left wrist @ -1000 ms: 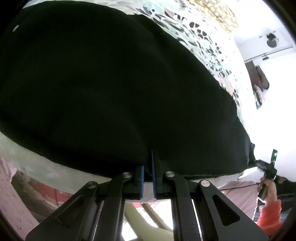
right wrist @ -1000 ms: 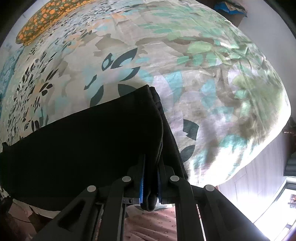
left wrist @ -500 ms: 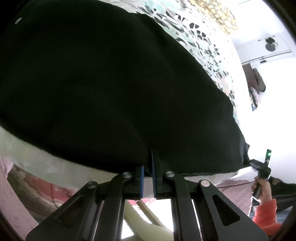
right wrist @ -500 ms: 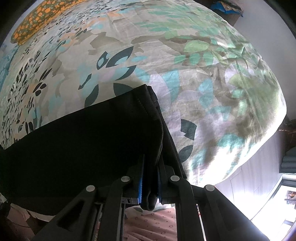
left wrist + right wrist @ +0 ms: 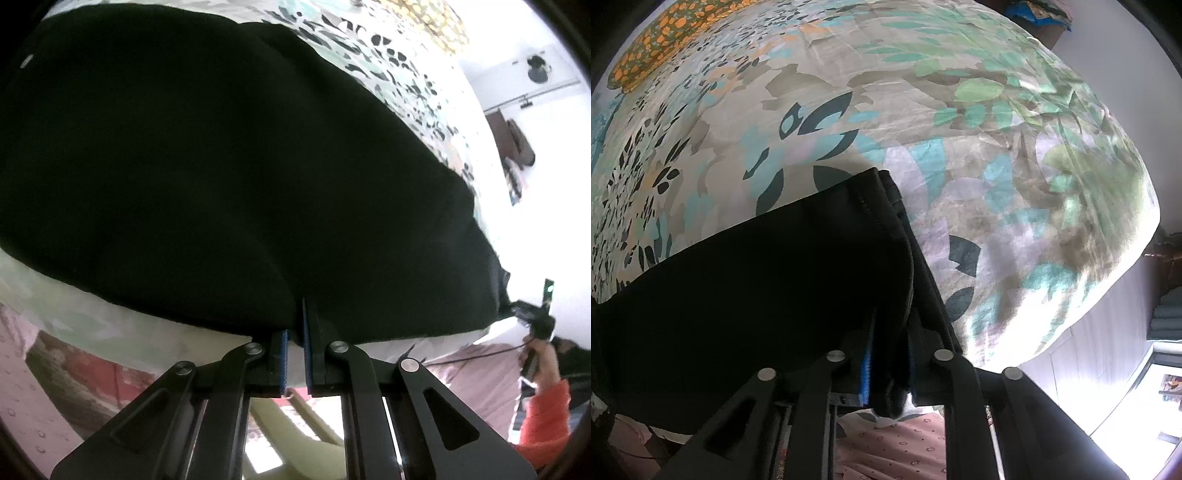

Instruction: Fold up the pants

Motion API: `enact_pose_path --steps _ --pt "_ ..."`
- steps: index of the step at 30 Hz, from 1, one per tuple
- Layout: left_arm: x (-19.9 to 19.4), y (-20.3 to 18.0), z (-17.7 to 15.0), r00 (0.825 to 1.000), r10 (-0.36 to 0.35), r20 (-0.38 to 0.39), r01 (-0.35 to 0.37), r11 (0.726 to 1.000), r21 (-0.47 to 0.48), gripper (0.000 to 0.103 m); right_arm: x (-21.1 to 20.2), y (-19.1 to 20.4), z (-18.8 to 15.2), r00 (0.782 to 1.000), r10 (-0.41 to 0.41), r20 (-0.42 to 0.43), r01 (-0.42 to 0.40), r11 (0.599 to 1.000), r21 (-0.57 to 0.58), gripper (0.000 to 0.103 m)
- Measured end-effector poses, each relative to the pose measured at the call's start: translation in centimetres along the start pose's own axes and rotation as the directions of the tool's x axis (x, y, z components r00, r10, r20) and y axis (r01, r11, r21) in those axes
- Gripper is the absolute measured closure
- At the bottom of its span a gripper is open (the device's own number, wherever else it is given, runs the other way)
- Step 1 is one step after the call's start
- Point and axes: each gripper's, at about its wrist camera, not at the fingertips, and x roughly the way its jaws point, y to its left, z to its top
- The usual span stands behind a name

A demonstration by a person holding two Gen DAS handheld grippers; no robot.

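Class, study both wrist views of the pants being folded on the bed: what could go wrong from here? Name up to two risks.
1. The right gripper is opening with a thick bunch of the black pants between its pads; the stacked layers near the bed edge may slump or spring apart.
2. The left gripper pinches only the fabric's edge; if one side lets go first, a tug may skew the fold on the floral bedsheet.

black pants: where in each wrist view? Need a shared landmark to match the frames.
Left wrist: black pants fill the upper and middle frame; the near edge is pinched in the left gripper.
Right wrist: they cover the lower left, with the bunched corner between the opening jaws of the right gripper.
Shared landmark: the leaf-print bedsheet, top right in the left view.
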Motion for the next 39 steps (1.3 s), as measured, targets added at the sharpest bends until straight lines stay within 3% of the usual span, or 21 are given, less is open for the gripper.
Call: enact_pose_path --steps 2,4,5,6,7,9,11,13,16,19,21,22,24,25,26,28,30,32,35,37,39 --pt "0.2 0.2 0.1 1.0 0.009 -0.011 -0.009 1.0 -0.012 0.093 -0.1 0.0 0.0 1.0 0.0 -0.005 0.0 1.0 0.002 0.078" --pt "0.1 0.5 0.1 0.999 -0.012 -0.03 0.011 0.999 -0.036 0.088 -0.5 0.2 -0.1 1.0 0.006 0.011 -0.006 1.0 -0.01 0.059" --pt "-0.1 0.5 0.0 0.999 -0.016 -0.045 0.015 0.999 -0.041 0.082 -1.2 0.3 -0.3 0.999 -0.004 0.037 0.005 1.0 -0.014 0.028" --pt "-0.5 0.6 -0.2 0.998 -0.006 -0.057 0.004 0.999 -0.041 0.065 -1.7 0.3 -0.5 0.998 -0.01 0.066 0.011 1.0 -0.013 0.015" --pt "-1.2 0.7 -0.5 0.998 0.023 -0.063 -0.026 0.999 -0.044 0.036 -3.0 0.2 -0.8 0.992 -0.006 0.127 0.007 1.0 -0.008 0.014" --pt "-3.0 1.2 -1.5 0.996 0.077 -0.041 -0.079 0.995 -0.06 0.016 -5.0 -0.2 -1.6 0.976 -0.018 0.219 0.014 1.0 0.022 0.014" --pt "-5.2 1.5 -2.4 0.996 0.089 0.002 -0.089 0.995 -0.056 0.017 -7.1 -0.2 -2.8 0.946 -0.106 0.307 0.092 0.994 0.061 0.014" --pt "-7.8 0.9 -2.4 0.985 0.142 0.099 -0.143 0.99 -0.001 0.017 -9.5 1.5 -4.4 0.905 -0.12 0.409 0.118 0.993 0.029 0.014" --pt "-9.7 -0.2 -0.4 0.947 0.206 0.245 -0.227 0.972 0.062 0.012 -11.0 6.4 -6.2 0.884 0.012 0.468 0.034 0.995 -0.09 0.01" --pt "-8.6 -0.1 3.4 0.914 0.247 0.322 -0.285 0.956 0.075 0.011 -10.0 12.9 -7.4 0.886 0.22 0.407 -0.136 0.965 -0.225 0.01" --pt "-6.3 0.8 5.9 0.89 0.335 0.311 -0.369 0.928 0.054 0.011 -8.6 16.8 -7.8 0.881 0.332 0.336 -0.248 0.93 -0.271 0.01" --pt "-5.1 1.6 6.6 0.886 0.369 0.28 -0.396 0.917 0.042 0.012 -7.6 19.1 -8.2 0.872 0.39 0.295 -0.307 0.907 -0.29 0.01" --pt "-3.2 3.0 7.2 0.875 0.436 0.209 -0.449 0.893 0.017 0.014 -6.1 22.1 -9.2 0.869 0.434 0.236 -0.349 0.877 -0.331 0.01" --pt "-2.4 3.9 7.2 0.871 0.464 0.161 -0.47 0.882 0.001 0.014 -5.1 23.6 -9.7 0.882 0.426 0.203 -0.338 0.871 -0.357 0.01" --pt "-1.7 4.7 6.8 0.874 0.467 0.134 -0.471 0.882 -0.005 0.014 -4.0 24.7 -10.1 0.897 0.409 0.169 -0.322 0.865 -0.385 0.01" --pt "-2.0 4.8 6.1 0.872 0.461 0.164 -0.471 0.882 0.025 0.014 -1.8 25.8 -10.8 0.927 0.362 0.097 -0.291 0.859 -0.422 0.01" --pt "-2.8 4.4 6.1 0.878 0.451 0.162 -0.461 0.887 0.027 0.014 -0.9 26.0 -11.2 0.941 0.326 0.097 -0.25 0.855 -0.454 0.008" --pt "-4.7 3.8 6.8 0.91 0.346 0.227 -0.36 0.933 0.022 0.014 -0.9 26.6 -11.6 0.945 0.31 0.105 -0.223 0.844 -0.487 0.004" --pt "-6.6 1.9 9.4 0.927 0.23 0.297 -0.267 0.959 0.09 0.013 -0.9 27.1 -12.1 0.952 0.285 0.109 -0.195 0.843 -0.501 0.001" --pt "-6.4 1.2 11.5 0.94 0.191 0.283 -0.233 0.965 0.123 0.011 -2.0 27.1 -11.8 0.934 0.347 0.081 -0.265 0.828 -0.494 0.002" --pt "-5.7 1.7 12.7 0.926 0.241 0.289 -0.278 0.956 0.096 0.011 -3.9 27.8 -10.9 0.894 0.441 0.08 -0.344 0.789 -0.51 0.002"
